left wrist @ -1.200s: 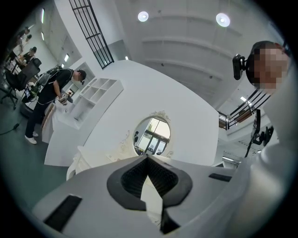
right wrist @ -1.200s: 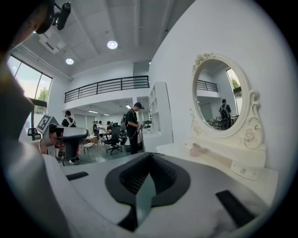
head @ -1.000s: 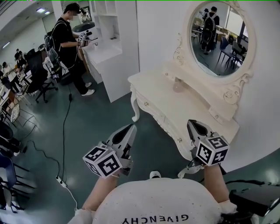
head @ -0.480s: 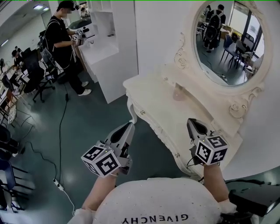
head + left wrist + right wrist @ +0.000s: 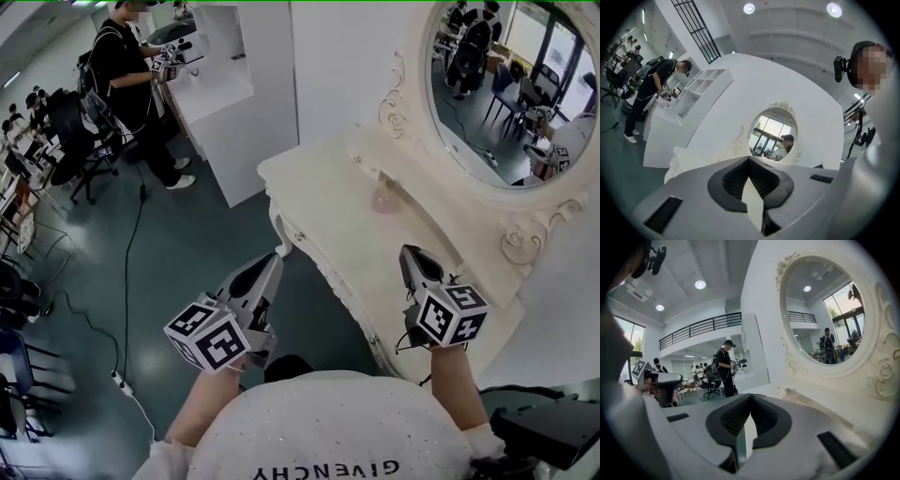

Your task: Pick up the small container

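Container (image 5: pixel 386 199), small and pinkish, sits on the white vanity (image 5: pixel 323 202) top, near the back, just under the oval mirror (image 5: pixel 511 84). Right gripper view has the container (image 5: pixel 789 392) ahead of the jaws, apart from them. Left gripper (image 5: pixel 270 262): jaws closed tip to tip, nothing between them, held over the green floor (image 5: pixel 187 253) just off the vanity's front corner. Right gripper (image 5: pixel 411 255): jaws closed too, empty, over the vanity's front part, short of the container. Both point toward the vanity. A person (image 5: pixel 122 75) in black stands at a white counter (image 5: pixel 220 94) at far back left. A cable (image 5: pixel 127 272) runs across the floor
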The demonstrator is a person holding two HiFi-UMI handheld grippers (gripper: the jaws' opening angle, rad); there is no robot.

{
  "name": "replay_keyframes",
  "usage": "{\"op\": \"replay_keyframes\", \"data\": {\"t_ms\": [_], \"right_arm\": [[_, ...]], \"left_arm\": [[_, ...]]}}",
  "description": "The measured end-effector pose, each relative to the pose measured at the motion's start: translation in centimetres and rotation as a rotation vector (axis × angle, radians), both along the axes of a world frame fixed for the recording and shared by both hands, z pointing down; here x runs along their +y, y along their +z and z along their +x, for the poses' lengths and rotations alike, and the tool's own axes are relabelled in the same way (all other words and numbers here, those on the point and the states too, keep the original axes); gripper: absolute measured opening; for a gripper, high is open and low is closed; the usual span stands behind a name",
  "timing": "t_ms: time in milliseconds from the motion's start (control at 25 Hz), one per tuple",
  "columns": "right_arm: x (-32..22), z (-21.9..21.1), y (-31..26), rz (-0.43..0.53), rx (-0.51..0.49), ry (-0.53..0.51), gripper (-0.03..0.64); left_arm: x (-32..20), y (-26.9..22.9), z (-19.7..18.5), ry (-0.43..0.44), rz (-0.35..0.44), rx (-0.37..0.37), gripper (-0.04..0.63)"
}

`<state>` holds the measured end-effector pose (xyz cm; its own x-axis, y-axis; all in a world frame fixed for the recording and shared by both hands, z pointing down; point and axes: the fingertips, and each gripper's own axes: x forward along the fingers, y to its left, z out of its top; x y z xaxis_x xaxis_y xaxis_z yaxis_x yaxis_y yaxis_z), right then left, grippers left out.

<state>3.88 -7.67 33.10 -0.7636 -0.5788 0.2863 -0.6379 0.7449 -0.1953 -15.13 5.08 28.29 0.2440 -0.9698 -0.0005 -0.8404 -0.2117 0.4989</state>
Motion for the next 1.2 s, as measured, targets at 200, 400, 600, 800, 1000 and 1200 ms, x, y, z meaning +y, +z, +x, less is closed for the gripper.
{"op": "replay_keyframes", "data": {"t_ms": [200, 400, 600, 800, 1000, 1200], "right_arm": [[-0.9, 0.1, 2.1, -0.065, -0.004, 0.001, 0.005], [-3.0, 0.1, 3.5, -0.098, -0.012, 0.034, 0.005], [-6.2, 0.4, 5.3, -0.129, -0.024, 0.078, 0.006], [-10.7, 0.6, 7.0, -0.136, -0.032, 0.140, 0.006], [-15.2, -0.2, 9.6, -0.200, -0.016, 0.193, 0.006], [-19.7, -1.9, 11.3, -0.211, -0.004, 0.193, 0.006]], "left_arm": [[-1.6, 1.0, 0.7, 0.031, -0.040, -0.009, 0.000], [-4.9, 2.4, 0.8, 0.090, -0.083, -0.019, -0.002], [-10.2, 3.8, 1.0, 0.158, -0.118, -0.005, -0.001], [-16.2, 6.0, 1.6, 0.234, -0.161, 0.010, -0.002], [-23.0, 8.1, 0.5, 0.279, -0.203, 0.049, -0.002], [-29.7, 9.3, 1.1, 0.354, -0.202, 0.054, -0.002]]}}
